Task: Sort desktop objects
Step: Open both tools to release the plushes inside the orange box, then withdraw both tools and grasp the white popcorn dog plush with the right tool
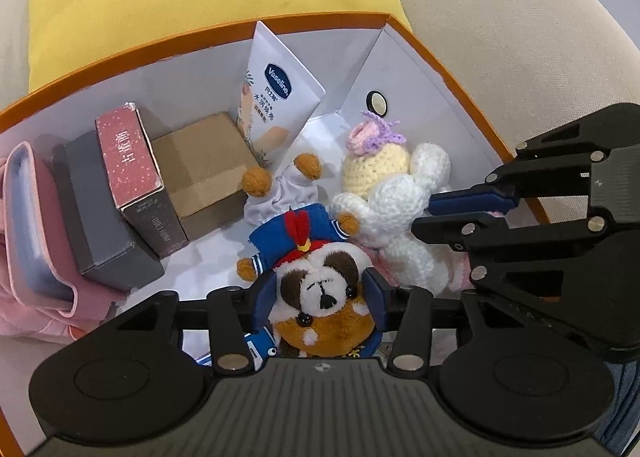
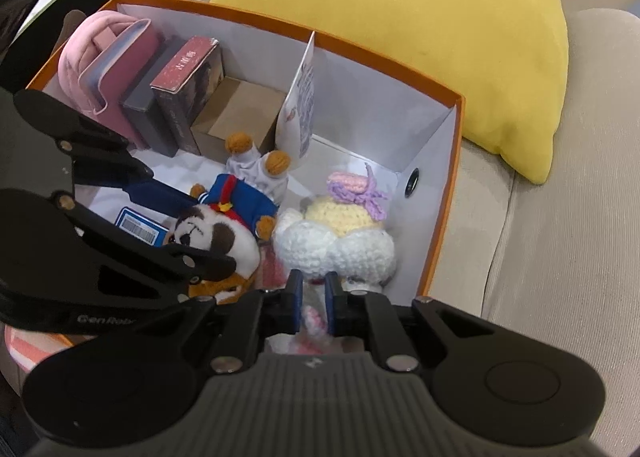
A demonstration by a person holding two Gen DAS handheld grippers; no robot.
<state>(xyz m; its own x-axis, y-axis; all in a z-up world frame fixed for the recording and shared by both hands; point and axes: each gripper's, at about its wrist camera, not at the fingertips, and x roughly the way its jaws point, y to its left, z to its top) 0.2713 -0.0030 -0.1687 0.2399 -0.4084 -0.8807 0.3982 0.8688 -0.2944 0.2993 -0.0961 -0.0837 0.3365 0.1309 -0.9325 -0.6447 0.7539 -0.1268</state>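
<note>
Nearest the lens, the left gripper (image 1: 320, 305) has its jaws pinching the head of a plush dog (image 1: 320, 297) in a blue sailor suit. Both toys lie inside the orange box (image 2: 440, 193) on a beige sofa (image 2: 560, 257), beside a yellow cushion (image 2: 400, 17). Right gripper (image 2: 312, 297): jaws nearly pressed together, pinching the crocheted doll (image 2: 340, 241) by its pink-and-white lower part.
</note>
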